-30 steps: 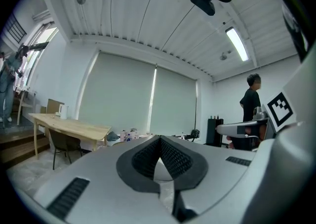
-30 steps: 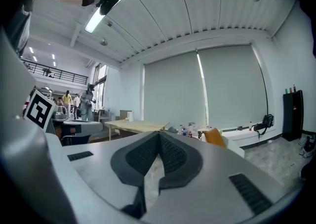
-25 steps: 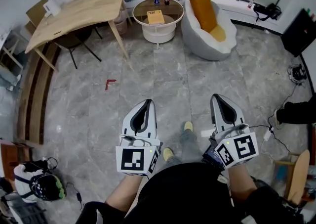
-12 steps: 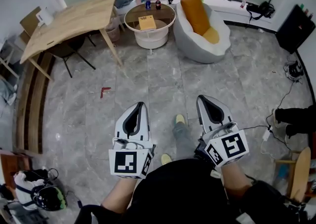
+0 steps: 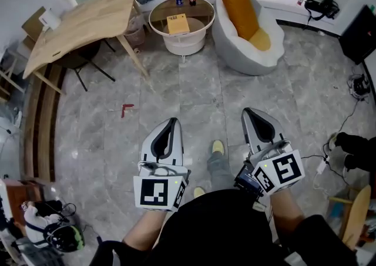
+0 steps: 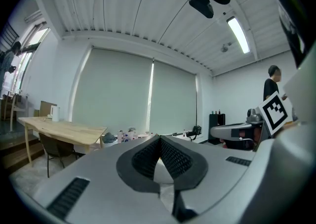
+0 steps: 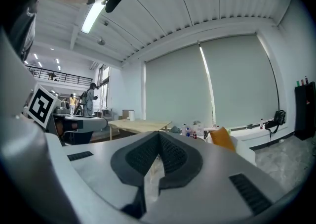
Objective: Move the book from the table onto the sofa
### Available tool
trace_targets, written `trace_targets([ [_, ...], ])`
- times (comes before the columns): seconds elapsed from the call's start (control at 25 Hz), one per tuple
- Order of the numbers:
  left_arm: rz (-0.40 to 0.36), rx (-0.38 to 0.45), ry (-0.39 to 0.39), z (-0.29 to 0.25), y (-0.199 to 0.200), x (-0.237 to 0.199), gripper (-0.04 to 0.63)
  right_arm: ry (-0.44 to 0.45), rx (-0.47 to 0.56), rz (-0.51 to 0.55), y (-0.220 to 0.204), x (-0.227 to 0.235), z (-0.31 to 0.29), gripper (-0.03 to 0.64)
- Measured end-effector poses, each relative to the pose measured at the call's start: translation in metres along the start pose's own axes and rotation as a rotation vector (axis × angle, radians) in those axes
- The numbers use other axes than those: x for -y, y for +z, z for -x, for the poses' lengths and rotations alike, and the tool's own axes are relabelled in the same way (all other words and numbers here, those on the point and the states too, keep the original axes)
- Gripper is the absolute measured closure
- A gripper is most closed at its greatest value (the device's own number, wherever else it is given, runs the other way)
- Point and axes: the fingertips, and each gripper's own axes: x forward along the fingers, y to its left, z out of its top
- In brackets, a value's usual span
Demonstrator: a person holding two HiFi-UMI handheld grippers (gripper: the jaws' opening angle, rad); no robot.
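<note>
book (image 5: 177, 24) only in head view

bright, even indoor light, no hard shadows. ceiling strip light (image 6: 238, 34) burns white in the left gripper view. head view: grey floor (image 5: 194, 88) carries a soft pale sheen; dim shade under the wooden table (image 5: 88, 21). both gripper views bend strongly, fisheye, with black corners. shells of left gripper (image 6: 159, 137) and right gripper (image 7: 159, 135), close to the lens, look slightly soft; background sharper.
</note>
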Motion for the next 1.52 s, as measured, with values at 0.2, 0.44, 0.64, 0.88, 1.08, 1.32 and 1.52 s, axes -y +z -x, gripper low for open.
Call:
trace_targets([
  [0.2,0.002,-0.033,0.015,-0.057,0.0,-0.007,0.594,0.01,-0.018,-0.024,0.0,0.044,-0.039,0.612],
  [0.44,0.001,-0.071,0.029,-0.116,0.003,-0.013,0.594,0.032,-0.039,-0.049,0.004,0.089,-0.077,0.611],
  [0.64,-0.002,-0.092,0.042,-0.155,0.006,-0.017,0.594,0.044,-0.046,-0.067,0.005,0.12,-0.104,0.612],
  [0.88,-0.011,-0.108,0.049,-0.198,0.01,-0.011,0.594,0.048,-0.05,-0.072,0.009,0.156,-0.125,0.611],
  [1.08,-0.025,-0.123,0.048,-0.225,0.01,-0.007,0.594,0.061,-0.056,-0.075,0.007,0.176,-0.138,0.612],
  [1.32,-0.042,-0.136,0.04,-0.247,0.01,0.001,0.594,0.063,-0.053,-0.098,0.007,0.2,-0.149,0.611],
  [1.52,-0.055,-0.142,0.041,-0.256,0.012,0.004,0.594,0.072,-0.05,-0.1,0.009,0.209,-0.151,0.612],
])
